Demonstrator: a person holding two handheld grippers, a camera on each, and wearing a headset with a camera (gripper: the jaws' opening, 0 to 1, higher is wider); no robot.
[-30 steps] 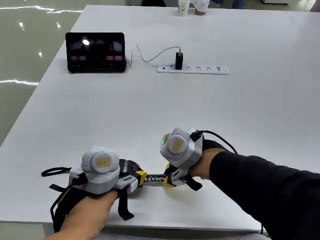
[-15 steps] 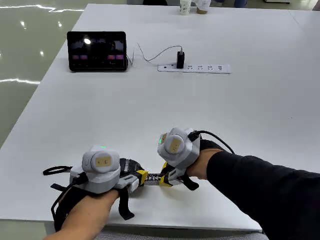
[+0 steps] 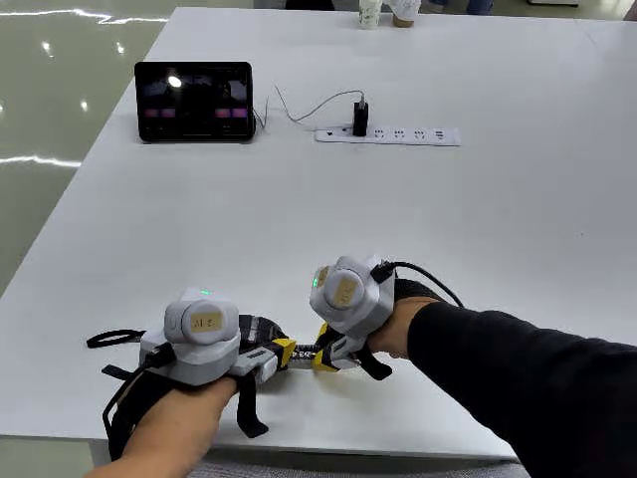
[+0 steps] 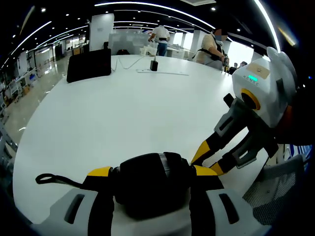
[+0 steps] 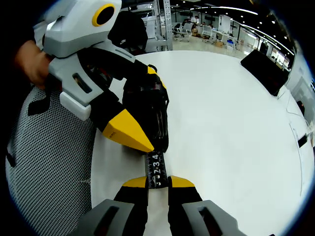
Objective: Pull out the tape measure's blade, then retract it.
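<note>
A black tape measure point(image 3: 261, 333) lies near the table's front edge, and my left gripper point(image 3: 280, 354) is shut on its case point(image 4: 153, 191), with yellow fingertips point(image 4: 100, 172) on either side. A short length of the blade point(image 5: 155, 168), showing the numbers 2 to 4, runs from the case point(image 5: 147, 110) to my right gripper point(image 5: 157, 183). That gripper is shut on the blade's end. In the head view the right gripper point(image 3: 322, 359) sits just right of the case, with the blade point(image 3: 304, 353) bridging the small gap. The right gripper point(image 4: 209, 161) enters the left gripper view from the right.
A dark tablet point(image 3: 194, 102) stands at the back left. A white power strip point(image 3: 398, 135) with a black charger point(image 3: 359, 118) and cable lies at the back middle. Cups point(image 3: 370, 13) stand at the far edge. A black strap point(image 3: 111, 339) trails left. The table's front edge point(image 3: 299, 443) is close.
The right gripper has moved left toward the case, and the exposed blade has become shorter. The left gripper and case have stayed put.
</note>
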